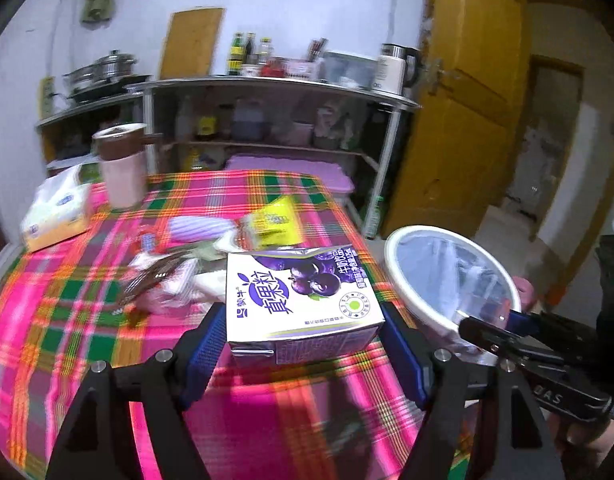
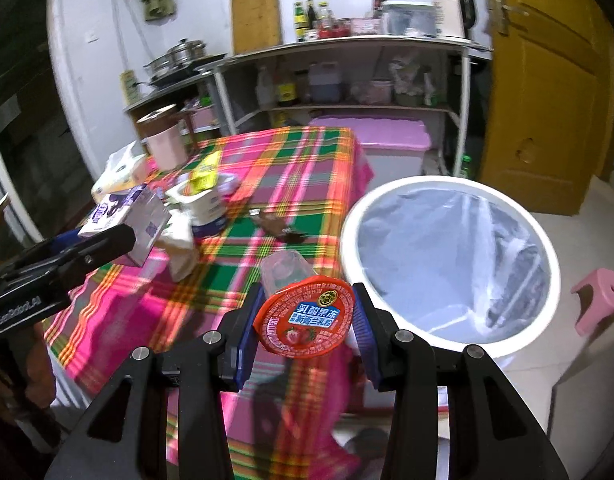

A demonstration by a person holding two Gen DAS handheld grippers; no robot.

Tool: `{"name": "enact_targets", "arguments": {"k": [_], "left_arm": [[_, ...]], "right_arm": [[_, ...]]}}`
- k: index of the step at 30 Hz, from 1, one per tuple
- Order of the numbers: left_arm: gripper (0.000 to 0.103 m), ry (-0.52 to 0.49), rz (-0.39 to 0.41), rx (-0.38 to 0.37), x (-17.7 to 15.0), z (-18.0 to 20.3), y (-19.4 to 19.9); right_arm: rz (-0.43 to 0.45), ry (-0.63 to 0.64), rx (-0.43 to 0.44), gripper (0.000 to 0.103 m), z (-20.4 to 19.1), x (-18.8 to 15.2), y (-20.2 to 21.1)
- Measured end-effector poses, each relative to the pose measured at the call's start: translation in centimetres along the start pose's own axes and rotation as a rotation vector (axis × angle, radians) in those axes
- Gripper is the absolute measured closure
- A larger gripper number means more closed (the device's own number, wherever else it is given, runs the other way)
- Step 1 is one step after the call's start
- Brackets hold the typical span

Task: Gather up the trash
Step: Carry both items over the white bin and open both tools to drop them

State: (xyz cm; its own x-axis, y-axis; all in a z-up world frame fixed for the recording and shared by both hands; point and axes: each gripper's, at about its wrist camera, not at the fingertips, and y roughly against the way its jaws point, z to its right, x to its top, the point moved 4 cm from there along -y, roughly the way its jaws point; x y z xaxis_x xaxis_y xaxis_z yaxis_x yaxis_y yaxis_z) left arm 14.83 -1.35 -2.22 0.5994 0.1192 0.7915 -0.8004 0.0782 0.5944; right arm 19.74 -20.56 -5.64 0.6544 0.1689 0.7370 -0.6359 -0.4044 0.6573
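White bin (image 2: 447, 272) with clear liner stands at 3 o'clock off the plaid-covered table (image 2: 299, 168); litter pile (image 1: 179, 264) at table centre. Left gripper (image 1: 303, 340) clamps a purple milk carton (image 1: 299, 296) above the cloth; right gripper (image 2: 305, 320) clamps a red-lidded jelly cup (image 2: 305, 316), bin rim just beside it at 3 o'clock.

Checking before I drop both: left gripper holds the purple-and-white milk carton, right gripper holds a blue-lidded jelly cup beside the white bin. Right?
Not quite. The jelly cup's foil lid is red-orange, not blue, as the right wrist view shows. The rest stands: the left gripper clamps the purple-and-white milk carton, the right gripper clamps the cup beside the white plastic-lined bin.
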Motion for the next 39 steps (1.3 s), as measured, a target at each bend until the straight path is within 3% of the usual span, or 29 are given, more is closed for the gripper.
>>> {"name": "enact_targets", "arguments": {"k": [9,15,31,39], "left_arm": [[0.028,-0.102,-0.055,-0.176,1.2,6.9,-4.8],[0.028,-0.141,-0.087,-0.252,1.9,10.0,-7.6],[0.027,-0.206,-0.173,-0.337,1.8,14.1,-13.9],[0.027,-0.206,-0.172,-0.350,1.9,14.5,-14.3]], "right_arm": [[-0.004,-0.101,-0.098,0.059,6.5,-0.2,0.3],[-0.030,-0.149,-0.141,0.059,10.0,-0.4,-0.4],[-0.096,-0.208,-0.169,0.058,13.7,-0.8,-3.0],[-0.076,-0.214,-0.169,0.048,14.0,-0.6,-3.0]]}}
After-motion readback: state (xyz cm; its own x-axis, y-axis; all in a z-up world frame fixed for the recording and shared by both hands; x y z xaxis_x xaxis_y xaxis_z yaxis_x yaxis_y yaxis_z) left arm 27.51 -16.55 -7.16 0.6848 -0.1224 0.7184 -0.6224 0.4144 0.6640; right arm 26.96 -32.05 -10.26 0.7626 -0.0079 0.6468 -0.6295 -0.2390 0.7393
